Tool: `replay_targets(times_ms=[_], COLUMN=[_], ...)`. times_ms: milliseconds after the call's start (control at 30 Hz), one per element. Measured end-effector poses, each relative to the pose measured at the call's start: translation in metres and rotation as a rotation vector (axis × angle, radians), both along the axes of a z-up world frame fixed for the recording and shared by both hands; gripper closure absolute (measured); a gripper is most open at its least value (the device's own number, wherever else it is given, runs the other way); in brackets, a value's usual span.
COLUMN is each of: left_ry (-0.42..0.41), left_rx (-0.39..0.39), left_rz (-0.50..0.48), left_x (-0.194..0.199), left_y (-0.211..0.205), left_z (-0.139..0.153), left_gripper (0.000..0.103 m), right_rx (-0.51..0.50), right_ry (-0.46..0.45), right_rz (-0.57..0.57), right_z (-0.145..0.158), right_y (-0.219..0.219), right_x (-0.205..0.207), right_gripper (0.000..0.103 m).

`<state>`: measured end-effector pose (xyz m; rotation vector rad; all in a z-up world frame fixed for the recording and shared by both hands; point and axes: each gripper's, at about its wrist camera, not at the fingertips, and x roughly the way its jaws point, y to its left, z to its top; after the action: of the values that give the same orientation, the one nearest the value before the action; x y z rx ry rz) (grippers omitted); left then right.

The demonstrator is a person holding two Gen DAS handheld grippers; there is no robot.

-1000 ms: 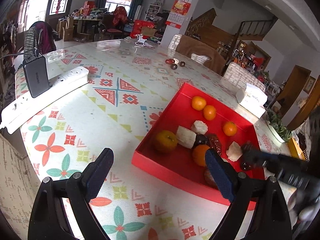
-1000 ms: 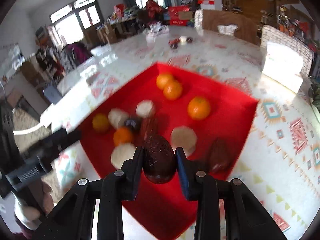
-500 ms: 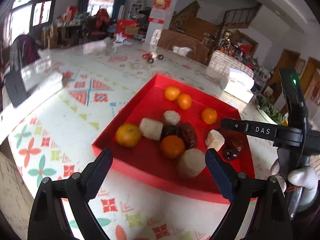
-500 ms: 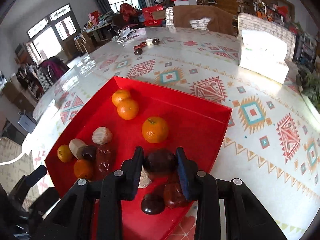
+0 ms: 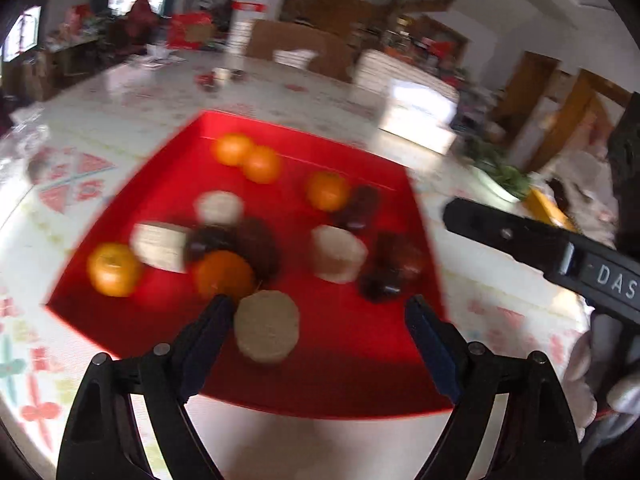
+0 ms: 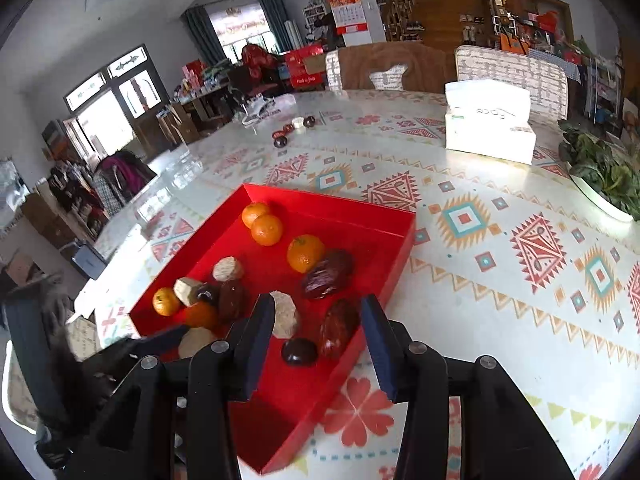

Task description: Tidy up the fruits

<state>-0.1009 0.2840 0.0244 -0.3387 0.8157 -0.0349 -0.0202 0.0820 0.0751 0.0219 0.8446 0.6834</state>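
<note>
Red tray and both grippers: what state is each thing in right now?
Red tray: open, on the table, holding fruit.
Right gripper: open, empty, over the tray's near end.
Left gripper: open, empty, a pale piece between its fingers.
Dark date: lying loose beside an orange.
Tissue box: upright.

A white tissue box (image 6: pixel 490 120) sits on the patterned tablecloth (image 6: pixel 520 248), near a dish of leafy greens (image 6: pixel 604 176) at the table's edge. Far across the table lie a few small dark round things (image 6: pixel 294 128) (too small to identify). A wall calendar (image 6: pixel 347 4) hangs on a pillar.
</note>
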Motion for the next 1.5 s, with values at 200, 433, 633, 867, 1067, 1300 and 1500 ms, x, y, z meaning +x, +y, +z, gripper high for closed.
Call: replay_targets(times_ms=[200,433,633,867,1067,1300,1500], left_ry=[-0.082,0.007,0.106,0.122,0.082,-0.035,-0.064], left_rx=[0.026,0.370,0.628,0.577,0.485,0.447,0.414], left_rz=[0.109,0.365,0.332,0.217,0.170,0.205,0.250], left_x=[-0.019,-0.007,0.026,0.029,0.009,-0.014,-0.034], left_y=[0.029,0.062,0.040,0.004,-0.018,-0.031,-0.023], left_z=[0.027,0.027,0.010,0.008,0.011,0.038,0.048], left_gripper=[0.016,0.016,0.015,0.015,0.015,0.015,0.015], right_rx=[0.027,0.036,0.034,0.036,0.000,-0.051,-0.096], right_ry=[-0.053,-0.082,-0.100,-0.085,-0.113,-0.148,-0.175], right_rz=[-0.067,-0.199,-0.205,-0.171,-0.153,-0.186,-0.198], right_z=[0.007,-0.009,-0.012,-0.017,-0.020,-0.028,-0.033], right_y=[-0.041,-0.080,-0.088,-0.085,-0.077,-0.073,-0.064], right_x=[-0.005,0.012,0.015,0.011,0.005,0.006,0.002], right_gripper=[0.044,0.039,0.039,0.038,0.036,0.035,0.035])
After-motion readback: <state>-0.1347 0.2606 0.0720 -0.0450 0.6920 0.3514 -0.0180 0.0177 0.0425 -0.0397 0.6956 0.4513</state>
